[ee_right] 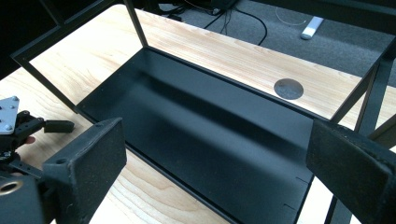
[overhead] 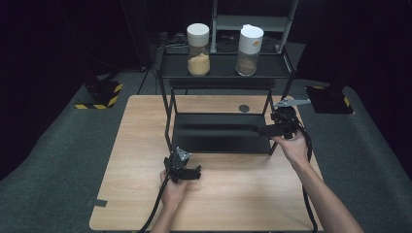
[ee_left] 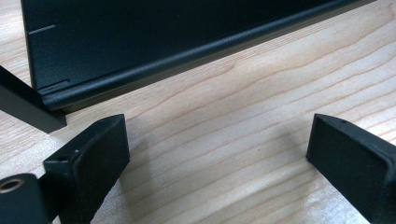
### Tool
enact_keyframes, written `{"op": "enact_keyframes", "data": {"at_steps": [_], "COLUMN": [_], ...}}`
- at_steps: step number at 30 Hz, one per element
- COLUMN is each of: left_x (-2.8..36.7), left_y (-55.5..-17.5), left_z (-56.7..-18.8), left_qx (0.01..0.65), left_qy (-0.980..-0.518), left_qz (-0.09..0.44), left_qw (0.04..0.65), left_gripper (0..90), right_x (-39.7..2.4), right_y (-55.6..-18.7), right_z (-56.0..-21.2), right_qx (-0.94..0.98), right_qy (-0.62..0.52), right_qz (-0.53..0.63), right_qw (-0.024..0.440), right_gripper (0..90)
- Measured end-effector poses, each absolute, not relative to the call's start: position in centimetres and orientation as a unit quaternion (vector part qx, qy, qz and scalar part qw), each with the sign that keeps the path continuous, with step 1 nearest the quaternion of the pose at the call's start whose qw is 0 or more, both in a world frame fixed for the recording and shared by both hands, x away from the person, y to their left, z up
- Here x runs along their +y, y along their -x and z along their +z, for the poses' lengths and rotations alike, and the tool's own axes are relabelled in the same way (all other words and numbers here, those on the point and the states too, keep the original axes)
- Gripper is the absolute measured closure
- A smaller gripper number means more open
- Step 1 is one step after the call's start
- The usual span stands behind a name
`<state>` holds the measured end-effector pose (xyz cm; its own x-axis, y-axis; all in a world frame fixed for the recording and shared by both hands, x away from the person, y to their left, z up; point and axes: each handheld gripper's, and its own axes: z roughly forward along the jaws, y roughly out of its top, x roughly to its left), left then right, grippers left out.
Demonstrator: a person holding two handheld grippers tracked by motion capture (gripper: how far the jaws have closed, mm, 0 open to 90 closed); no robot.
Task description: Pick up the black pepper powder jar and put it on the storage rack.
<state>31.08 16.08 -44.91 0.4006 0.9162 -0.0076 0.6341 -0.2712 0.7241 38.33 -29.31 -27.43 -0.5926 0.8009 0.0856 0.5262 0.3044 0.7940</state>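
Observation:
A black metal rack (overhead: pixel 221 85) stands at the back middle of the wooden table (overhead: pixel 141 145). Two white-lidded jars stand on its top shelf: one with yellow powder (overhead: pixel 198 48), one with brownish contents (overhead: pixel 248 50). My left gripper (overhead: pixel 193 172) rests low over the table in front of the rack's left front leg. It is open (ee_left: pixel 219 144), with bare wood between its jaws and the lower shelf's edge (ee_left: pixel 154 65) just beyond. My right gripper (overhead: pixel 267 128) hovers at the rack's right front corner. It is open (ee_right: pixel 219 140) and looks down onto the empty lower shelf (ee_right: pixel 196 126).
A grey round cap (overhead: pixel 244 108) is set into the tabletop behind the rack, also seen past the shelf (ee_right: pixel 288 88). The left gripper shows at the far left of the right gripper view (ee_right: pixel 18 128). Black-and-yellow floor weights (overhead: pixel 99 94) lie on the grey carpet.

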Motion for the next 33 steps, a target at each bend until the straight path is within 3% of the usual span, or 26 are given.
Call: {"op": "enact_keyframes", "data": {"at_steps": [33], "left_x": [16.1], "left_y": [-31.1], "left_z": [-44.9], "left_qx": [0.504], "left_qy": [-0.768], "left_qz": [0.213], "left_qw": [0.332], "left_gripper": [5.6], "right_x": [-29.6], "right_y": [-38.1], "right_z": [-30.5], "right_qx": [0.787], "right_qy": [-0.431], "right_qz": [0.419], "right_qw": [0.143], "right_gripper": [4.9]}}
